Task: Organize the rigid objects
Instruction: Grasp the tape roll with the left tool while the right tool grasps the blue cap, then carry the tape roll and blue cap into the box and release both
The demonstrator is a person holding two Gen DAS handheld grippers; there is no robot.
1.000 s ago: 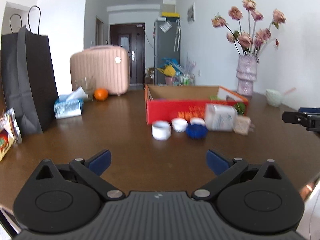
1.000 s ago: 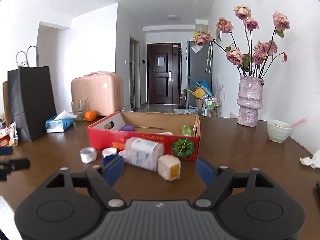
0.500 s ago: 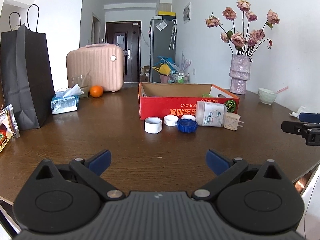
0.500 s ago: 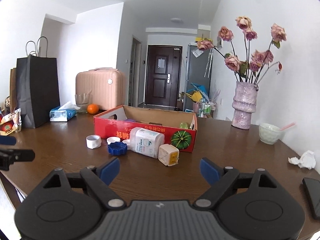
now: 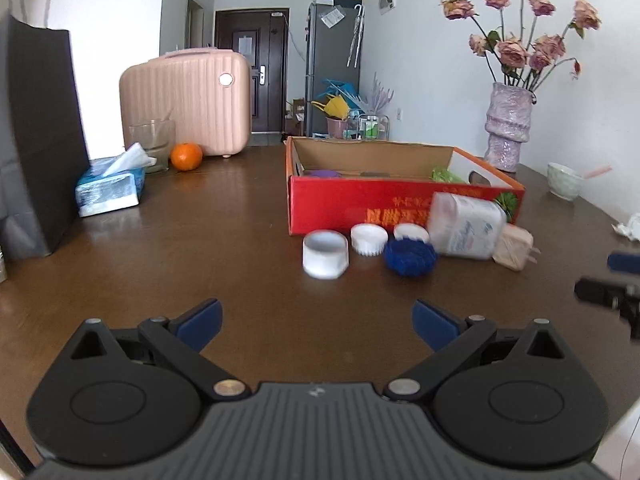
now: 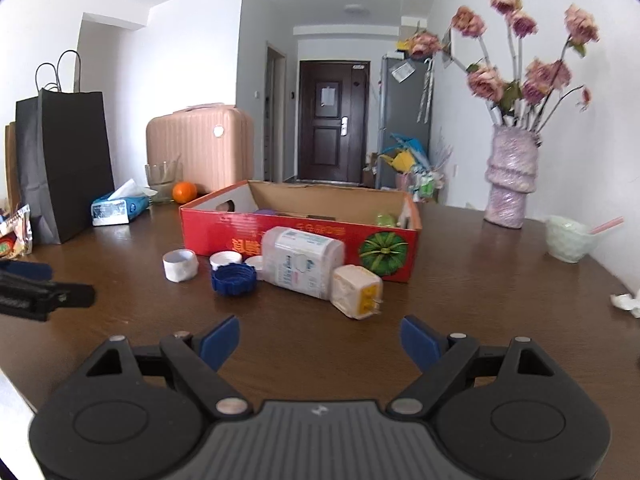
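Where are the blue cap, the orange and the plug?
blue cap (image 6: 233, 279), right wrist view, on its ridged rim.
orange (image 5: 186, 156), left wrist view, middle of its peel.
plug (image 6: 356, 291), right wrist view, cream side face.

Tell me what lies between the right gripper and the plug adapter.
Only bare table: the right wrist view shows nothing between the open right gripper and the plug adapter.

Both claws seemingly nearer box (image 5: 360, 204).

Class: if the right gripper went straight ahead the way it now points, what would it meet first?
Probably the plug adapter, lying just ahead of the open right gripper, beside the white bottle; depth is uncertain.
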